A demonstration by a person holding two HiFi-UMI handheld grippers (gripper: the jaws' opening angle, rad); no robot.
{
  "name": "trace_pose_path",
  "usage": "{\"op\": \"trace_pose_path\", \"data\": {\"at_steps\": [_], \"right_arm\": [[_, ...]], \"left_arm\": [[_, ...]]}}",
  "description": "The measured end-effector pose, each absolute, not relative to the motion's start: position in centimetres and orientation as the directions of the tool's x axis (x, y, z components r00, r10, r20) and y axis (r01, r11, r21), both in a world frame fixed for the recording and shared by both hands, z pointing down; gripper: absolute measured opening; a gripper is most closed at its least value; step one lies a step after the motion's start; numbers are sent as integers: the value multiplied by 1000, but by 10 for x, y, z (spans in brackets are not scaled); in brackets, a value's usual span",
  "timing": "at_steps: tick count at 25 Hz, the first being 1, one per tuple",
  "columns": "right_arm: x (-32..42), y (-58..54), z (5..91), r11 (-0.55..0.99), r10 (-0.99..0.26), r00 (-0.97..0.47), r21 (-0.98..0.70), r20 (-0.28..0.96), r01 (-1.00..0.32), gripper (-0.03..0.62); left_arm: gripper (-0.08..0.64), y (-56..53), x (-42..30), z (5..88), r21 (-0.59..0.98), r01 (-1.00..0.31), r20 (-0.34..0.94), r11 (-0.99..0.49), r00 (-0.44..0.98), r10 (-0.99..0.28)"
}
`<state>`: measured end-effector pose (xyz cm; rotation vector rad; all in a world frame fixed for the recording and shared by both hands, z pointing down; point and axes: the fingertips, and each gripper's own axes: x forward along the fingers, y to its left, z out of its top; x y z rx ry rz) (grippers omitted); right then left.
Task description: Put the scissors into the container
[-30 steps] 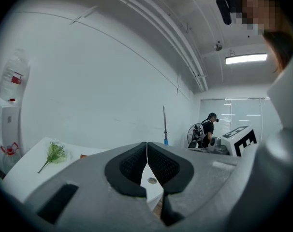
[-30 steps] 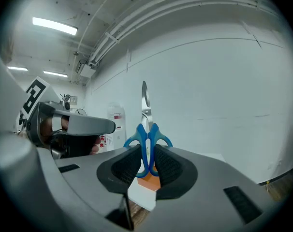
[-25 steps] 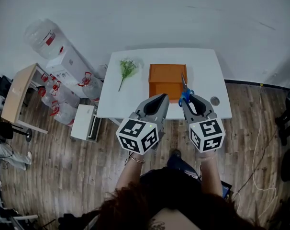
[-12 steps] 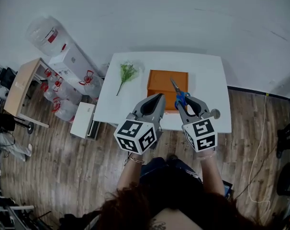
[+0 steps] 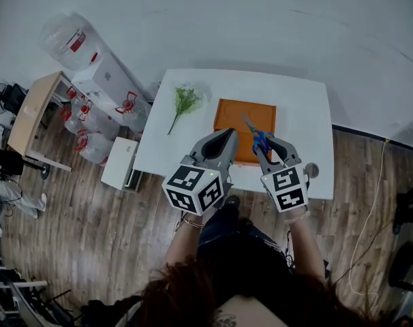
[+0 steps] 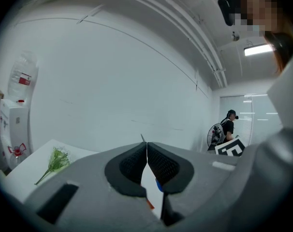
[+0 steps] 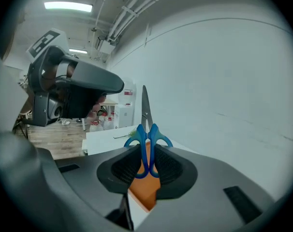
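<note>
Midway: scissors (image 5: 261, 139) pinched at the handles by right gripper (image 7: 145, 154), apparently poised over container (image 5: 232, 114), lowering and release yet undone; left gripper (image 6: 146, 151) closed, empty.

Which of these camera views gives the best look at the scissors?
The right gripper view: the scissors fill its centre, blue handles clamped in the right hand-held gripper, blades pointing away. The head view shows them small over the orange container. The left gripper view catches only a blade tip.

Blue-handled scissors (image 5: 259, 137), an orange container (image 5: 228, 109), white table (image 5: 302, 114), green sprig (image 5: 185, 101).
</note>
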<state>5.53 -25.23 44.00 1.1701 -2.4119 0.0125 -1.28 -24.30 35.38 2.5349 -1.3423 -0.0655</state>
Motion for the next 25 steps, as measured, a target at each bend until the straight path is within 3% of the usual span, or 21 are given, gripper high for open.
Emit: {"op": "trace_pose_path", "data": {"at_steps": [25], "right_arm": [[25,-304,554,772,-600,-436,343,671,-535,75]], "left_arm": [[17,-329,-39,361,264,-770,104,-581,621,-777]]}}
